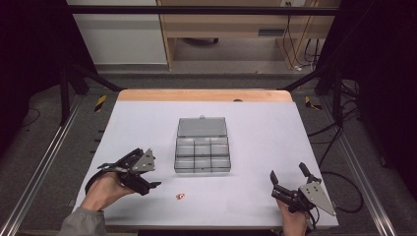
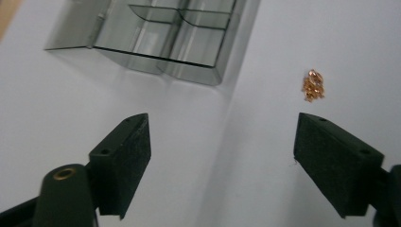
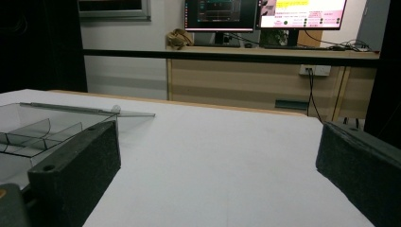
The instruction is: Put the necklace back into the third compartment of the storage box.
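We've got the small orange-gold piece [image 1: 180, 196] lying loose on the white table [image 1: 255, 147], just off the tips of the left gripper [image 1: 150, 173] and well apart from the right gripper [image 1: 287, 178], with nothing touching it. From the left gripper view we catch what the high view can't: that piece [image 2: 312, 85] is a glittery, crumpled cluster sitting just beyond one jaw, outside the gap, the jaws spread with nothing between them, and the clear compartment box [image 2: 161, 35] beyond. From the right gripper view we see its jaws wide apart over bare table, the box's open lid [image 3: 90, 111] off to one side and monitors [image 3: 265, 14] on a far desk.
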The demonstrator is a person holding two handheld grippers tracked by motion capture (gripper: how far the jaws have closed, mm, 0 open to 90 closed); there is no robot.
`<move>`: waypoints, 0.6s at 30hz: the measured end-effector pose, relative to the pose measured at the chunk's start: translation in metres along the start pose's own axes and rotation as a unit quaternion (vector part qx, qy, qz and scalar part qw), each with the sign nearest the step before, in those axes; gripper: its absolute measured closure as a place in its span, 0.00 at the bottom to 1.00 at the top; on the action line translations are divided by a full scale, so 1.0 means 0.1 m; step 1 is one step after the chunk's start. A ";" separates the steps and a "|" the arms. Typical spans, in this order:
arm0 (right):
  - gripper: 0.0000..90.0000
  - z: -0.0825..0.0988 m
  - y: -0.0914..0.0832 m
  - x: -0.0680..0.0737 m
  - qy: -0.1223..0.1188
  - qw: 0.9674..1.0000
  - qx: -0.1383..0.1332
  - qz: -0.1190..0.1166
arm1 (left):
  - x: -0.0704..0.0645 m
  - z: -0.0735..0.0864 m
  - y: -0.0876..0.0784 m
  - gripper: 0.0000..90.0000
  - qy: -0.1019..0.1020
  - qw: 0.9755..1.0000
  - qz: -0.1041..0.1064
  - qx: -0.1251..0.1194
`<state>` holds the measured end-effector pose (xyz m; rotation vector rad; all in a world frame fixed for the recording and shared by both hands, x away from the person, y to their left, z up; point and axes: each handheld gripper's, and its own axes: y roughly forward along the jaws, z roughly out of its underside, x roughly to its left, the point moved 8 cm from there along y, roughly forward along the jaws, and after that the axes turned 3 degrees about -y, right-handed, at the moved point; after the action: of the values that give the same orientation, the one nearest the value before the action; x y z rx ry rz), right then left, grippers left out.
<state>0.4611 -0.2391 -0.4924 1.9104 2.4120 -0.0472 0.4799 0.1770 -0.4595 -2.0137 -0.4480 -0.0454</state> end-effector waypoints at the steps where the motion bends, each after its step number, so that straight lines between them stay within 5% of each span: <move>1: 0.01 0.00 0.00 0.00 0.000 1.000 0.000 0.000 | -0.01 -0.01 0.02 0.26 0.003 1.000 0.010 0.011; 2: 0.01 0.00 0.00 0.00 0.000 1.000 0.000 0.000 | -0.05 -0.04 0.06 0.28 0.013 0.999 0.028 0.033; 7: 0.01 0.00 0.00 0.00 0.000 1.000 0.000 0.000 | -0.13 -0.08 0.16 0.35 0.028 0.995 0.065 0.069; 8: 0.01 0.00 0.00 0.00 0.000 1.000 -0.001 0.000 | -0.18 -0.08 0.21 0.39 0.036 0.992 0.085 0.090; 11: 0.01 0.00 0.00 0.00 0.000 1.000 0.000 0.000 | -0.21 -0.09 0.26 0.41 0.040 0.989 0.093 0.105; 18: 0.01 0.00 0.00 0.00 0.000 1.000 -0.001 0.000 | -0.36 -0.13 0.45 0.49 0.065 0.979 0.125 0.148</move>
<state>0.4611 -0.2391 -0.4924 1.9098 2.4120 -0.0456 0.4635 0.1375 -0.4998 -1.7457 -0.1084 0.0429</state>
